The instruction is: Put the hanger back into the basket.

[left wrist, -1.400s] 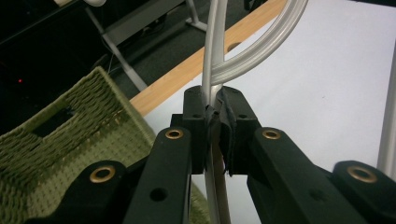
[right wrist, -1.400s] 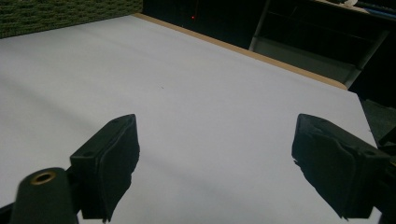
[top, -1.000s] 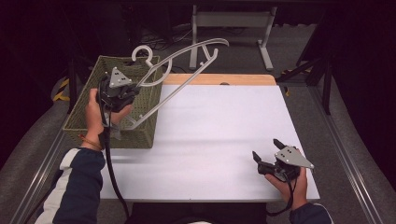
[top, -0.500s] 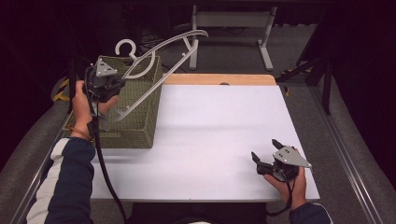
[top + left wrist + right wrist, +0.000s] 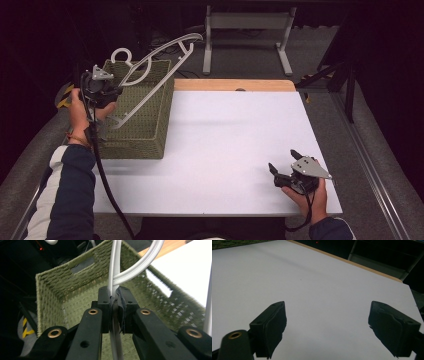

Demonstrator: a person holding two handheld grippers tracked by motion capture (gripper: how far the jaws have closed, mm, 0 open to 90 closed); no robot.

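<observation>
A white plastic hanger (image 5: 150, 70) is lifted above the green woven basket (image 5: 145, 125) at the table's left side, its hook at the upper left. My left gripper (image 5: 112, 92) is shut on the hanger's bar (image 5: 115, 270), held over the basket's left edge; the jaws pinch the white bar between them, with the basket's inside (image 5: 82, 302) below. My right gripper (image 5: 282, 167) rests low at the table's front right, open, with its pads (image 5: 274, 325) wide apart over bare white tabletop.
The white table top (image 5: 230, 140) has a wooden strip (image 5: 235, 85) along its far edge. A metal frame stand (image 5: 245, 30) is on the floor behind the table. Dark floor and grey matting surround the table.
My left gripper has carried the hanger up and to the left, out over the basket's left side. The right gripper has stayed in place.
</observation>
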